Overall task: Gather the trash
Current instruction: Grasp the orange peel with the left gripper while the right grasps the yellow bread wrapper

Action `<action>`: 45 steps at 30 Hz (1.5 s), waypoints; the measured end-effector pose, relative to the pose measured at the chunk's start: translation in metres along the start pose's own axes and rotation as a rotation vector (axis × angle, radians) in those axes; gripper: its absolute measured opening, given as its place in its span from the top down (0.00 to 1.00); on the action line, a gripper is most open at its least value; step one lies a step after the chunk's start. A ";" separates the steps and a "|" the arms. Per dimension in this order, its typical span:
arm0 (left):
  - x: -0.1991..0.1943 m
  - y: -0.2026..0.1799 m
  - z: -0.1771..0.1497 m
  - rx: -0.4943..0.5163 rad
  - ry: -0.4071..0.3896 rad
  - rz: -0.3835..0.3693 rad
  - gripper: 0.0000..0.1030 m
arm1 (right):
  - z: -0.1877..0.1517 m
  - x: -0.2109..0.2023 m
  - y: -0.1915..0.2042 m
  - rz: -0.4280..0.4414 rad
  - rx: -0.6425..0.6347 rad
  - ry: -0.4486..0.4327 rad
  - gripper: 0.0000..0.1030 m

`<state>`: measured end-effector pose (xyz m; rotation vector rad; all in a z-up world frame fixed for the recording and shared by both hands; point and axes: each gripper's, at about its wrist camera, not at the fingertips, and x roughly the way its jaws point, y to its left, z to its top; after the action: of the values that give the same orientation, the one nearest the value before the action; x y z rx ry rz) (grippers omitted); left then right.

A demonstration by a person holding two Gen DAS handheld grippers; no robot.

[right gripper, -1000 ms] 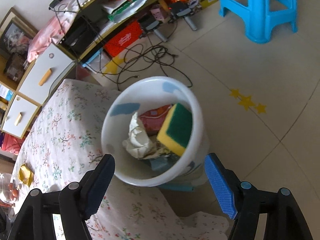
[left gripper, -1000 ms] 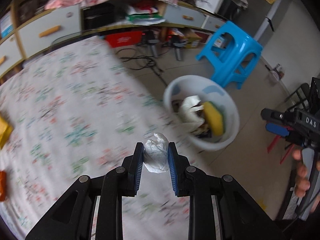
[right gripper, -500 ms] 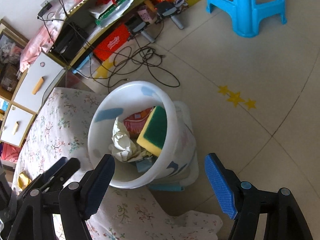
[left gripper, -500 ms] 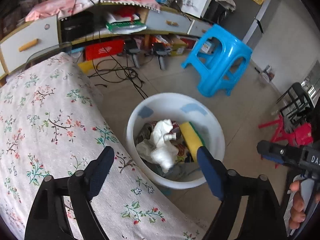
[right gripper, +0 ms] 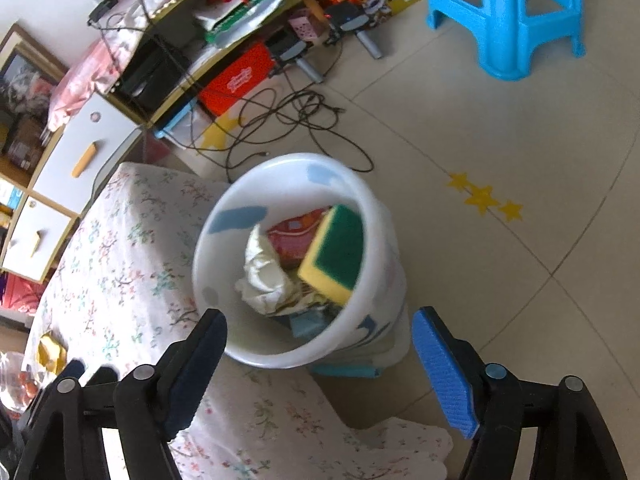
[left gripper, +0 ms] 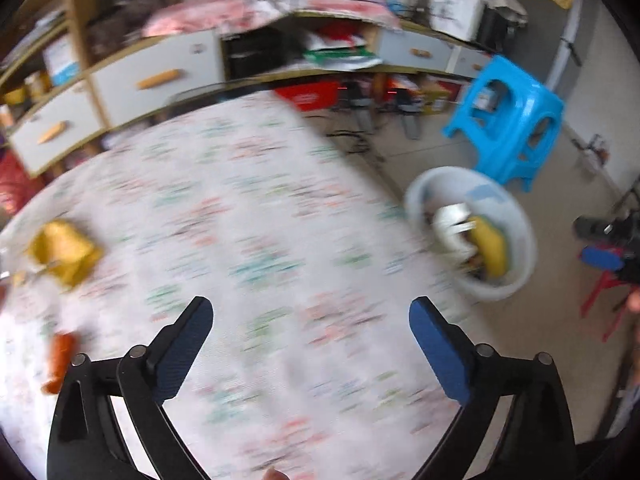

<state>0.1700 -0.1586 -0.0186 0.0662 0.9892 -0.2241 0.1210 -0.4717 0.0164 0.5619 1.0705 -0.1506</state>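
Both my grippers spread wide, holding nothing.

My left gripper [left gripper: 311, 320] hangs over the flowered tablecloth [left gripper: 248, 216]; my right gripper [right gripper: 319, 334] over the white bin [right gripper: 280, 354] with a sponge [right gripper: 334, 254] and crumpled paper [right gripper: 264, 276].

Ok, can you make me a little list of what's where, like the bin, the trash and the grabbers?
bin: white bucket on the floor beside the table
in bin: sponge, crumpled paper, red wrapper
still on table: yellow wrapper, orange item
left hand-held gripper: open, empty, over the table
right hand-held gripper: open, empty, above the bin
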 end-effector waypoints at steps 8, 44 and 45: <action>-0.014 0.111 -0.035 -0.075 0.041 0.188 0.03 | -0.015 0.021 0.063 -0.007 -0.123 0.032 0.17; -0.054 0.275 -0.079 -0.425 0.044 0.039 0.83 | -0.109 0.124 0.287 0.021 -0.501 0.157 0.17; -0.058 0.281 -0.081 -0.438 0.038 0.046 0.83 | -0.112 0.126 0.293 0.020 -0.515 0.157 0.16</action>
<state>0.1341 0.1376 -0.0278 -0.3068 1.0540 0.0396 0.2057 -0.1467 -0.0260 0.1201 1.2000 0.1881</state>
